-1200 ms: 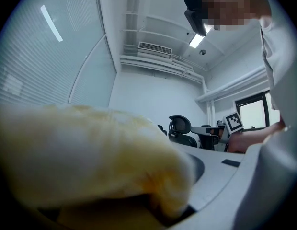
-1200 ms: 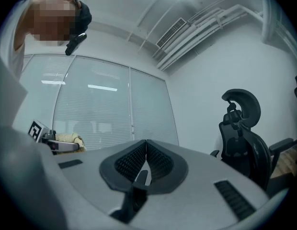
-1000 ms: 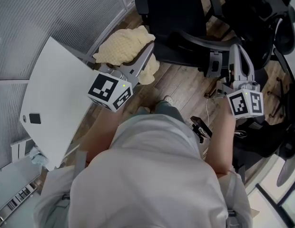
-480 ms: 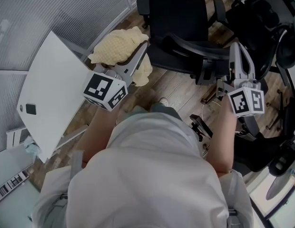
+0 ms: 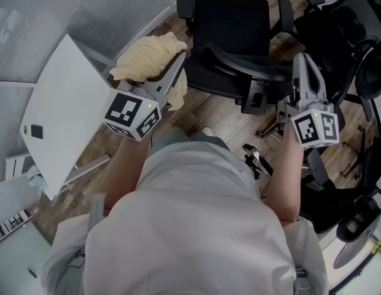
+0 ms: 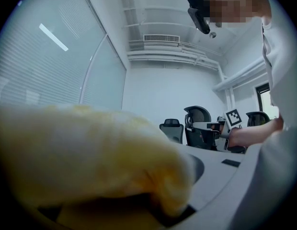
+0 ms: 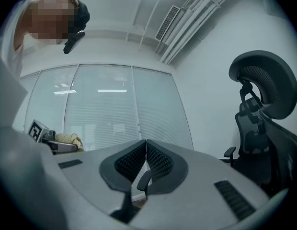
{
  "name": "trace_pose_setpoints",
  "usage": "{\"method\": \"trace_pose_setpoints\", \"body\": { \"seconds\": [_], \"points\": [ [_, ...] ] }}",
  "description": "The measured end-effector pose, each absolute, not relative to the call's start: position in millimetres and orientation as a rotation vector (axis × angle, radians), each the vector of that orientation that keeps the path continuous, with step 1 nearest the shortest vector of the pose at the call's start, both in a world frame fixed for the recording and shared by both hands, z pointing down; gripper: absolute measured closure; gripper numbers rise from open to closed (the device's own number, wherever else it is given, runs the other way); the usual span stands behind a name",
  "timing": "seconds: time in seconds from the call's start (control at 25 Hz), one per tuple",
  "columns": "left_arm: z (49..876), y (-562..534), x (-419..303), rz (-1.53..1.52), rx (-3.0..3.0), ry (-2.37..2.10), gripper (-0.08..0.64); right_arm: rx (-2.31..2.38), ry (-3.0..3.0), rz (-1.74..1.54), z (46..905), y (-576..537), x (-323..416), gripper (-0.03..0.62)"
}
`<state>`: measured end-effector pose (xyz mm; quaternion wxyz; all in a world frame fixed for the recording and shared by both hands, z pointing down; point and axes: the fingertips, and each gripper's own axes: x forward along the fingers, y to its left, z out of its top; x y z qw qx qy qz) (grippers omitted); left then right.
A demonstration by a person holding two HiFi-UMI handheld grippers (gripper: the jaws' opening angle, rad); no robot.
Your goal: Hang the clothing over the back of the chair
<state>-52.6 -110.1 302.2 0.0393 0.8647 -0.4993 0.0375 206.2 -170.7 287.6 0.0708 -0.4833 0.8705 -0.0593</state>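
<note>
**Item 1: clothing (image 5: 147,57).** Pale yellow, fleecy, bunched into a wad.
- Place: beside the chair (image 5: 230,18) on your left-hand side, near its armrest and short of the chair's back (image 5: 243,60). No part of it lies on the chair.
- In the left gripper view the fabric (image 6: 91,152) fills the lower frame and covers the jaws.

**Item 2: left gripper (image 5: 177,63).** Jaws part-way closed, pinching the bunched fabric.
- Place: off the chair's rear corner on your left, pointing roughly level towards the chair.

**Item 3: right gripper (image 5: 303,63).** Jaws pressed together, with nothing between them, as the right gripper view (image 7: 146,147) confirms.
- Place: on your right of the chair's back, behind the other armrest.

**Item 4: chair.** Black office chair, seat bare, its back turned towards you.

**Step in hand (judged):** you are carrying the garment to the chair. The draping itself has not begun.

**Next move calls for:**
- Bring the wad above the top edge of the chair's back, then across until it sits over the middle.
- Lower it so that fabric falls on both the seat side and your side, and only then part the left jaws.
- The garment is wadded and held at one point, so it may land as a lump and slide off. You would do well to open the idle right gripper, take a free edge, and spread the cloth along the chair's back before letting go.
</note>
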Motion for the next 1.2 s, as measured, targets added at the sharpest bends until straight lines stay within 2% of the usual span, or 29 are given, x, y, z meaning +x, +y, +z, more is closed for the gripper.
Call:
{"method": "trace_pose_setpoints", "body": {
  "seconds": [0.48, 1.2],
  "points": [
    [307, -131, -43, 0.158, 2.651, -1.502, 0.433, -1.460, 2.596, -0.222, 295, -189, 211, 0.571],
    [334, -204, -26, 0.217, 2.749, -1.082, 0.433, -1.648, 2.507, -0.234, 291, -231, 204, 0.571]
  ]
}}
